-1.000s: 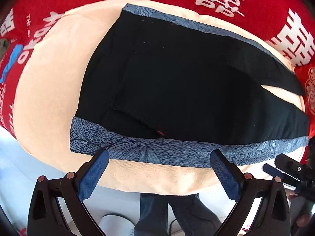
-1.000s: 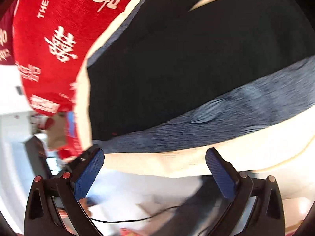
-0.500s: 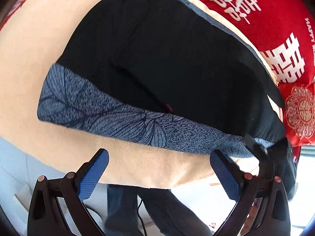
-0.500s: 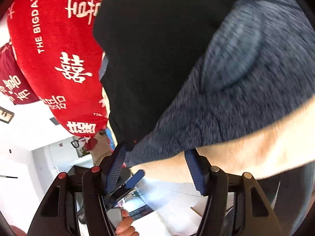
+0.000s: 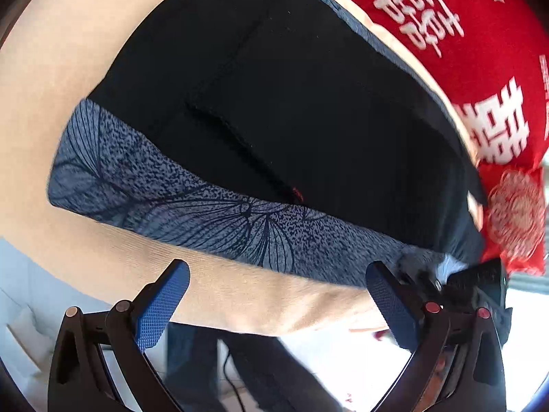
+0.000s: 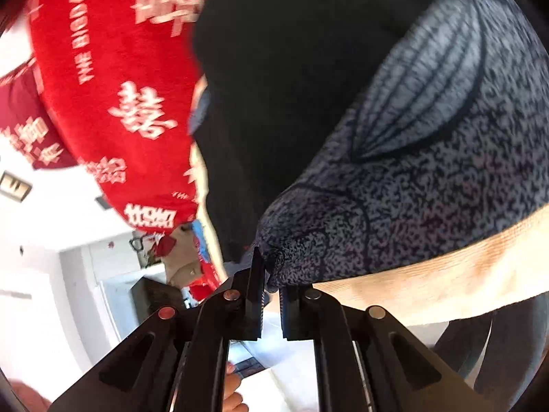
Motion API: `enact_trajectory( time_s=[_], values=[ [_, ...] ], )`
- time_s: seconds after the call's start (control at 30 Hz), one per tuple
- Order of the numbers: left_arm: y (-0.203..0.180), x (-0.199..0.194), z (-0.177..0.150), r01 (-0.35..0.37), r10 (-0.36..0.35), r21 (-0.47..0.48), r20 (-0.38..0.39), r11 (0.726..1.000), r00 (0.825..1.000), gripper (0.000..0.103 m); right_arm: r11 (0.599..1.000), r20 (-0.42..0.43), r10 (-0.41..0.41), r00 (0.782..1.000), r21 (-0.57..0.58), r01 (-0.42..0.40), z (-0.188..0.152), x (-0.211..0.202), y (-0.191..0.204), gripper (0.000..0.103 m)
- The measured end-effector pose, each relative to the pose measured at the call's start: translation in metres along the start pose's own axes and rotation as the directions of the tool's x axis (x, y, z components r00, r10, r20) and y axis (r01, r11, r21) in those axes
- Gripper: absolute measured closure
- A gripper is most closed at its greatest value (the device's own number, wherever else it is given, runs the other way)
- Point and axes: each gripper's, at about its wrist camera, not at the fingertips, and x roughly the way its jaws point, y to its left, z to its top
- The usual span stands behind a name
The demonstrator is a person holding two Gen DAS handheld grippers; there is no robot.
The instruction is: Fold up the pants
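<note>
Pants point(image 5: 291, 110): we saw them stretched lengthwise along the cushion's point(image 5: 240, 295) near edge.
Right gripper point(image 6: 271, 274): clamped on their patterned corner.
Left gripper point(image 5: 274, 295): wide, empty, just short of that edge.

Black pants point(image 5: 291, 110) are spread flat over a peach-coloured cushion point(image 5: 58, 79), filling most of the middle of the frame. A grey-blue leaf-print band point(image 5: 206, 216) runs along their lower edge from left to right. The left claw point(image 5: 278, 295) sits at the bottom with its blue pads point(image 5: 161, 305) spread wide, nothing between them. At lower right the right claw point(image 5: 435, 274) is at the band's end. Red blanket point(image 5: 480, 51) with white characters, upper right.
</note>
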Motion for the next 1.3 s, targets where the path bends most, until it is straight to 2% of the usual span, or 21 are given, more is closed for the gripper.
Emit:
enact_trajectory(
  time_s=[0.13,0.2,0.23,0.27,0.33,0.4,0.47,0.5,0.6,0.73,0.77,0.8,0.83,0.9,1.03,1.17,1.3],
  values=[
    [0.003,0.000,0.011,0.073,-0.070,-0.094,0.029,0.993,0.997,0.000,0.999,-0.019,0.028,0.999,-0.046,-0.029,-0.004,-0.011,0.019,0.095],
    [0.005,0.005,0.019,0.108,-0.103,-0.131,0.041,0.986,0.994,0.022,0.998,-0.039,0.012,0.999,-0.062,-0.015,-0.003,-0.007,0.020,0.095],
    [0.005,0.009,0.021,0.130,-0.127,-0.136,0.030,0.982,0.991,0.045,0.998,-0.050,-0.005,0.999,-0.070,0.001,-0.003,-0.006,0.018,0.094],
    [0.007,0.016,0.024,0.151,-0.151,-0.145,0.006,0.978,0.988,0.059,0.998,-0.057,-0.016,0.998,-0.069,0.012,-0.001,-0.005,0.017,0.091],
    [0.006,0.022,0.026,0.133,-0.134,-0.125,0.005,0.983,0.991,0.066,0.998,-0.058,-0.051,0.997,-0.048,0.049,0.002,-0.008,0.004,0.089],
    [0.004,0.022,0.027,0.119,-0.119,-0.088,0.001,0.989,0.993,0.066,0.996,-0.035,-0.084,0.996,-0.029,0.083,0.004,-0.018,-0.011,0.080],
    [0.002,0.019,0.026,0.107,-0.107,-0.059,-0.003,0.993,0.994,0.067,0.995,0.013,-0.098,0.995,-0.004,0.098,0.005,-0.036,-0.028,0.063],
    [0.002,0.019,0.026,0.105,-0.106,-0.050,-0.007,0.993,0.994,0.067,0.995,0.040,-0.101,0.994,0.010,0.101,0.006,-0.045,-0.034,0.060],
    [0.002,0.021,0.028,0.103,-0.103,-0.034,-0.020,0.994,0.994,0.066,0.998,0.125,-0.030,0.992,0.055,0.024,0.010,-0.069,-0.051,0.056],
    [0.002,0.024,0.029,0.078,-0.078,-0.002,-0.036,0.997,0.996,0.066,0.989,0.160,0.054,0.986,0.130,-0.075,0.011,-0.073,-0.067,0.057],
    [0.002,0.024,0.029,0.072,-0.071,0.003,-0.034,0.997,0.997,0.066,0.986,0.169,0.062,0.984,0.143,-0.087,0.010,-0.073,-0.068,0.071],
    [0.001,0.023,0.029,0.064,-0.064,0.009,-0.031,0.998,0.997,0.066,0.982,0.195,0.053,0.979,0.167,-0.087,0.009,-0.075,-0.068,0.090],
    [-0.002,0.020,0.029,0.052,-0.052,0.023,-0.023,0.998,0.998,0.066,0.979,0.219,0.050,0.974,0.182,-0.091,0.008,-0.079,-0.066,0.099],
    [-0.011,0.008,0.029,0.025,-0.025,0.061,0.000,0.998,1.000,0.066,0.986,0.247,0.033,0.968,0.152,-0.072,0.006,-0.088,-0.050,0.099],
    [-0.034,-0.023,0.033,0.003,-0.010,0.114,0.055,0.993,0.998,0.066,1.000,0.211,-0.020,0.977,0.011,0.018,0.020,-0.098,0.007,0.099],
    [-0.069,-0.052,0.053,-0.022,0.003,0.142,0.136,0.990,0.991,0.066,0.990,0.157,-0.036,0.987,-0.130,0.057,0.062,-0.106,0.067,0.099],
    [-0.098,-0.073,0.093,-0.029,0.002,0.120,0.220,0.992,0.976,0.066,0.980,0.081,-0.052,0.995,-0.188,0.066,0.124,-0.102,0.117,0.099]
  ],
)
